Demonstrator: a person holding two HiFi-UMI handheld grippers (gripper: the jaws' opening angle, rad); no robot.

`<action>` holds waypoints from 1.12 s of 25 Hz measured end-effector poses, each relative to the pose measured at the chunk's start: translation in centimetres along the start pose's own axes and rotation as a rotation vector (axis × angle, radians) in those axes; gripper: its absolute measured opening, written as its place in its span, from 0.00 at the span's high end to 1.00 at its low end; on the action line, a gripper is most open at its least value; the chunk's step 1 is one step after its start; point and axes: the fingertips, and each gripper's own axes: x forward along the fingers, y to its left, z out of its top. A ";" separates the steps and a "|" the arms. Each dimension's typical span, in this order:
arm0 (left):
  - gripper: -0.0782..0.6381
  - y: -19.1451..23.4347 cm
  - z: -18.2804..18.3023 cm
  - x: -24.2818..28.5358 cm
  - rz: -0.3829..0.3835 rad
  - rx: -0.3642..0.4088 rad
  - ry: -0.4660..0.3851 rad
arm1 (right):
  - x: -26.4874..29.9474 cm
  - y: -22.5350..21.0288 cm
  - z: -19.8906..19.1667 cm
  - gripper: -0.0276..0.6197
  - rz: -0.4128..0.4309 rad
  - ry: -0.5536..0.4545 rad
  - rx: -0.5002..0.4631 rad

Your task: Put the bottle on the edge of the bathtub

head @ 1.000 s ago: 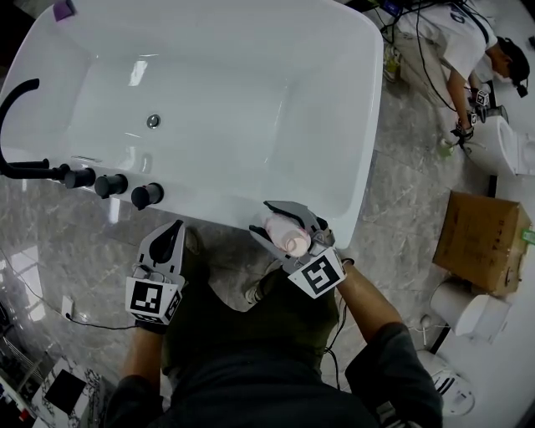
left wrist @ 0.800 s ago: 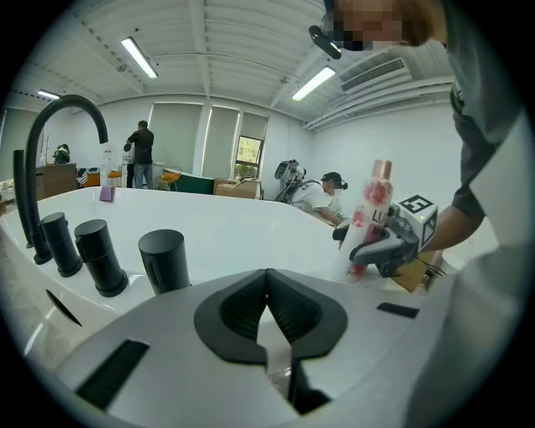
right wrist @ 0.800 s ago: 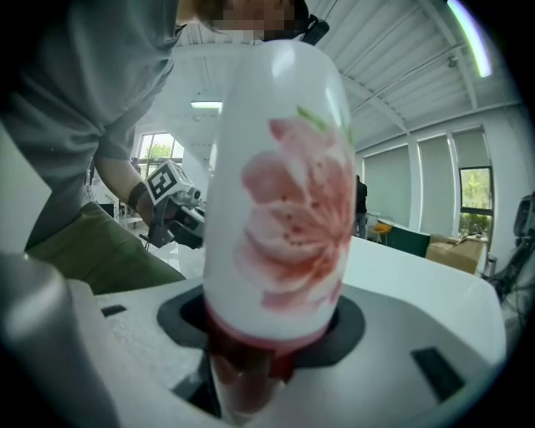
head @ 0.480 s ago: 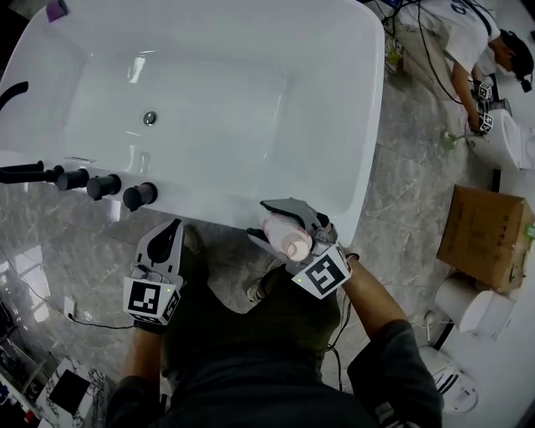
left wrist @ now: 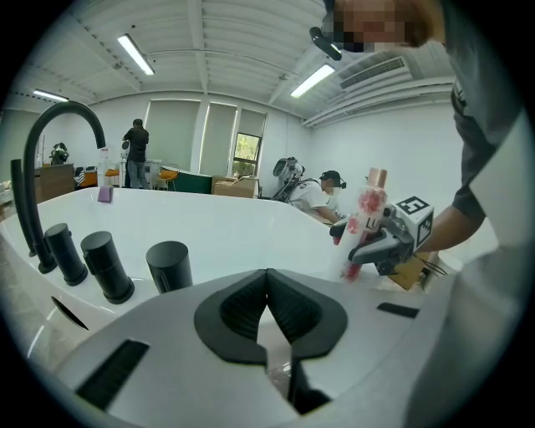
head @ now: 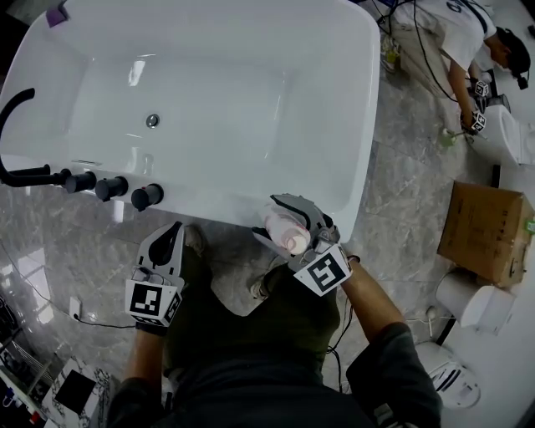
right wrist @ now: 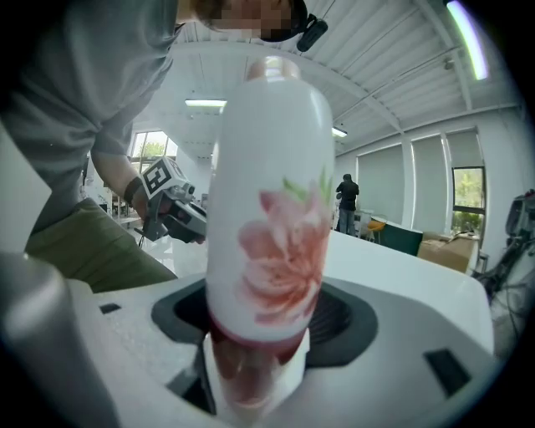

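A white bottle (head: 282, 227) with a pink flower print and a pink cap stands upright on the near rim of the white bathtub (head: 213, 211). My right gripper (head: 266, 216) is around it, one jaw on each side. Its jaws have just been opening. In the right gripper view the bottle (right wrist: 267, 209) fills the middle, and the pads (right wrist: 347, 322) stand slightly off its sides. My left gripper (head: 174, 227) hangs shut and empty below the rim, left of the bottle. From the left gripper view the bottle (left wrist: 364, 221) shows at the right, above the rim (left wrist: 234, 242).
A black faucet (head: 17, 109) and three black knobs (head: 109, 185) stand on the tub's left rim. A purple object (head: 56, 14) sits on the far corner. A cardboard box (head: 485, 238) and white fixtures (head: 472, 305) are on the marble floor at right. Another person (head: 468, 42) crouches at the top right.
The right gripper's jaws have spread a little wider around the bottle, which stays upright on the rim. The left gripper has kept its place.
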 end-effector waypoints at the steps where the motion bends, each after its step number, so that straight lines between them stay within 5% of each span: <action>1: 0.89 0.0 0.5 -0.2 -0.002 0.001 0.000 | -0.3 -0.1 0.1 0.53 -0.010 0.007 0.006; 12: 0.89 -1.3 7.9 -3.6 -0.032 0.034 -0.001 | -5.9 -0.7 3.2 0.52 -0.126 0.117 0.076; 28: 0.89 -5.5 21.1 -9.2 -0.106 0.119 -0.034 | -15.6 -2.4 17.4 0.52 -0.422 0.067 0.231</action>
